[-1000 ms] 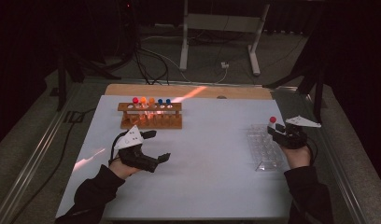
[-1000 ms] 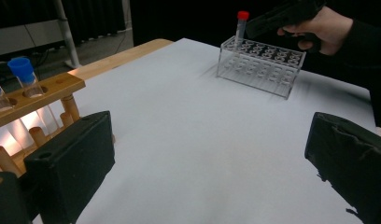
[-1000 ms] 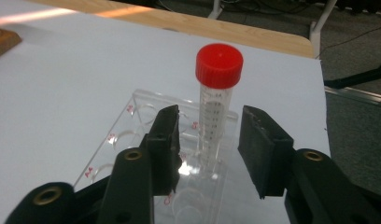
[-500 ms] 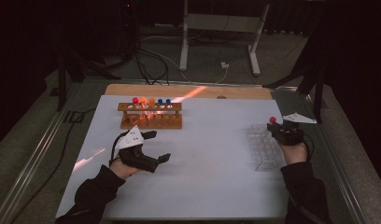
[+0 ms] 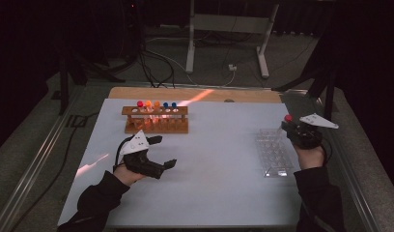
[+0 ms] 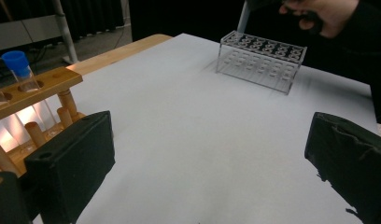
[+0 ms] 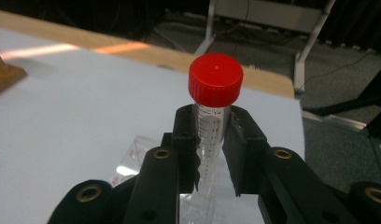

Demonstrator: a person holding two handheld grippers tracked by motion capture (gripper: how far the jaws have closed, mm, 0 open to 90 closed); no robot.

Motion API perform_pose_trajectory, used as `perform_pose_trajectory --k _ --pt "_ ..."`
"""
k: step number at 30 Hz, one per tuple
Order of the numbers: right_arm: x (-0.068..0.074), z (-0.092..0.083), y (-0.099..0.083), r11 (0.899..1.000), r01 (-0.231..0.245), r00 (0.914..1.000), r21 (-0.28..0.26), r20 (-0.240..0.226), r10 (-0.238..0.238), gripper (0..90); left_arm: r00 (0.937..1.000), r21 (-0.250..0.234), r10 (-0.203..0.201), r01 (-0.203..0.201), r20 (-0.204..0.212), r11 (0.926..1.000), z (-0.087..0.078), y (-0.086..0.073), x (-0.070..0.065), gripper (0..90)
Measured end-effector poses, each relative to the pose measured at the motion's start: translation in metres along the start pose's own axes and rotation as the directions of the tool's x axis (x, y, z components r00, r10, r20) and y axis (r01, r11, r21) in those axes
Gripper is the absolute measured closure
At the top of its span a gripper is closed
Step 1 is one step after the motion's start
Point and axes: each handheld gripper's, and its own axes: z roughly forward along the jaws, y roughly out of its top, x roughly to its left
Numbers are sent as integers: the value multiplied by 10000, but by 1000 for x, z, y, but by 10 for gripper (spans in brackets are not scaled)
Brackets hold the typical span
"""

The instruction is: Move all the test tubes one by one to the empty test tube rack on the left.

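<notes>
A clear tube with a red cap (image 7: 215, 88) stands upright between the jaws of my right gripper (image 7: 211, 135), which is shut on it; the red-capped tube (image 5: 288, 118) is held above the far end of a clear plastic rack (image 5: 274, 153) at the right of the white table. That clear rack (image 6: 262, 54) lies across the table from my left gripper (image 6: 212, 158), which is open and empty. My left gripper (image 5: 159, 153) rests low over the table in front of a wooden rack (image 5: 156, 121) that holds several tubes with red, orange and blue caps.
The white sheet (image 5: 209, 159) covers the table, with a wooden strip (image 5: 195, 94) along its far edge. A metal stand (image 5: 226, 29) and cables lie on the floor beyond. A blue-capped tube (image 6: 18, 70) sits in the wooden rack's (image 6: 34, 88) near end.
My right gripper has shifted slightly with the red-capped tube, staying over the clear rack's far end. The left gripper has barely moved.
</notes>
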Motion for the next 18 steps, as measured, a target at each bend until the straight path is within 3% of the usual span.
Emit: perform_pose_trajectory --k 6,11,18 --pt "3 -19 12 9979 161 9999 -629 66 -157 746 10000 21 8 -8 28 10000 0 0 -1 26" --pt "15 -30 21 9937 345 9983 -1070 -437 -394 747 10000 28 74 -74 59 10000 0 1 -2 27" --pt "45 -25 23 9911 873 9860 -1004 -1334 -1003 746 9997 80 94 -96 209 9999 0 3 -5 27"
